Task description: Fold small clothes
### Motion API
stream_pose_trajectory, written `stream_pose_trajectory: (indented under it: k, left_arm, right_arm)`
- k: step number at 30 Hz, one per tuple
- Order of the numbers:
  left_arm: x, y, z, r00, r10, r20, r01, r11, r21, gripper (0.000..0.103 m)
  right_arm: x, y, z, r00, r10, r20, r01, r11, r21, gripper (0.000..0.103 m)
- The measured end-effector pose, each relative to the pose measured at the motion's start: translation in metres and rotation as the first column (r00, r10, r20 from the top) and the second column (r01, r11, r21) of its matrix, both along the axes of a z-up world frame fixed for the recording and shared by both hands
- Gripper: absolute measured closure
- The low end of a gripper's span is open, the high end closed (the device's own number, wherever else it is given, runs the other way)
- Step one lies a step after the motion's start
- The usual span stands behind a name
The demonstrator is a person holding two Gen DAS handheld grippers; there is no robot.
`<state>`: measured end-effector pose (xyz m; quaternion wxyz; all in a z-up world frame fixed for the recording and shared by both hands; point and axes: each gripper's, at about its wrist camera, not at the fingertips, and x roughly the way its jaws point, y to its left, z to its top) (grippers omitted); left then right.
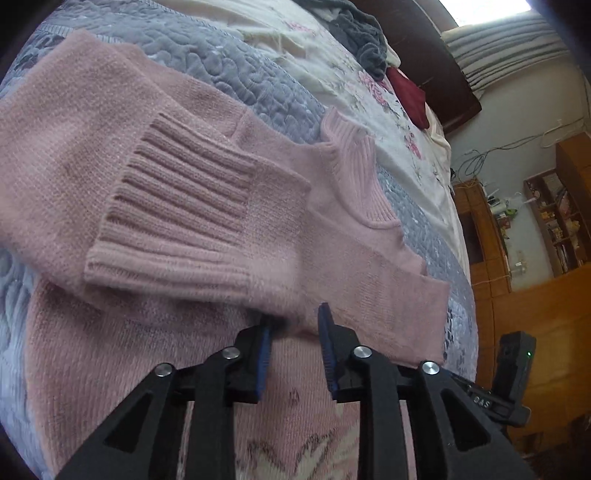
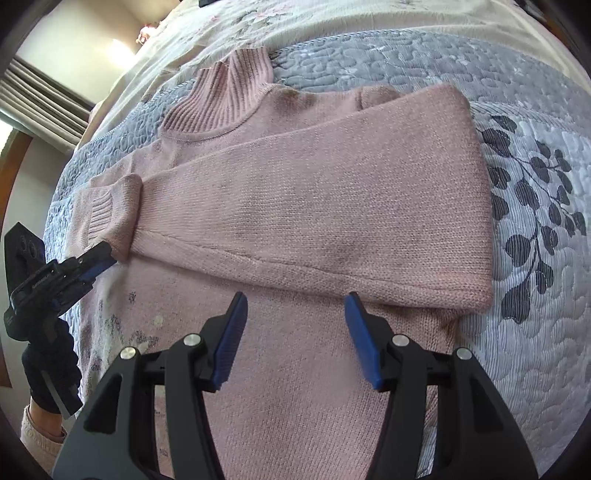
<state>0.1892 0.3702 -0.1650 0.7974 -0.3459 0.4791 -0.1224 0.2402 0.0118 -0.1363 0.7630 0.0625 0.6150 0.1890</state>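
A pink knitted sweater lies flat on a bed, on top of a grey quilt with puffy stitching and dark leaf shapes. The sweater has a tall ribbed neck that points toward the far side of the bed. One sleeve is folded across the chest, from one side of the sweater to the other. Its ribbed cuff is wide and has long lines in the knit, and it lies on top of the sweater body. There are some darker smudgy patches on the sleeve and near the neck. Lower down on the front there is a pale pattern with dark bits in it. The left gripper is low over the sweater, right at the edge of the folded sleeve. Its blue pads have a small gap between them, and one tip is tucked under the sleeve's edge, but I cannot tell if it is pinching the knit. The right gripper is spread wide apart over the body of the sweater, just below the folded sleeve, and it holds nothing. Past the quilt there is a cream sheet with pink flowers, with a grey cloth and a dark red cloth lying on it.
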Motion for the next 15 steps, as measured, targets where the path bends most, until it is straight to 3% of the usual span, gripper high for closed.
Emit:
stream_pose_trajectory:
  k: [2, 5, 7, 10, 13, 15]
  left_arm:
    - [-0.019, 0.02, 0.023, 0.998, 0.012, 0.067, -0.015, 0.999, 0.037, 0.073]
    - [-0.026, 0.06, 0.049, 0.989, 0.087, 0.123, -0.107, 0.979, 0.171, 0.07]
    - [-0.017, 0.084, 0.051, 0.986, 0.138, 0.096, -0.16, 0.943, 0.291, 0.068]
    - [0.002, 0.11, 0.034, 0.985, 0.172, 0.019, -0.166, 0.906, 0.389, 0.068]
    - [0.012, 0.12, 0.001, 0.983, 0.162, -0.086, -0.119, 0.92, 0.375, 0.07]
    - [0.012, 0.118, -0.007, 0.986, 0.149, -0.075, -0.109, 0.915, 0.387, 0.07]
  right_arm:
    - [0.001, 0.009, 0.008, 1.0, 0.026, 0.011, -0.026, 1.0, 0.002, 0.048]
    - [0.008, 0.031, 0.016, 0.999, 0.048, 0.004, -0.049, 0.998, 0.042, 0.048]
    - [0.012, 0.051, 0.019, 0.998, 0.069, 0.0, -0.069, 0.996, 0.056, 0.048]
    - [0.018, 0.083, 0.023, 0.994, 0.108, -0.006, -0.107, 0.991, 0.076, 0.048]
    - [0.027, 0.115, 0.019, 0.991, 0.132, -0.038, -0.126, 0.985, 0.116, 0.048]
    - [0.035, 0.135, 0.014, 0.987, 0.145, -0.067, -0.134, 0.98, 0.147, 0.048]
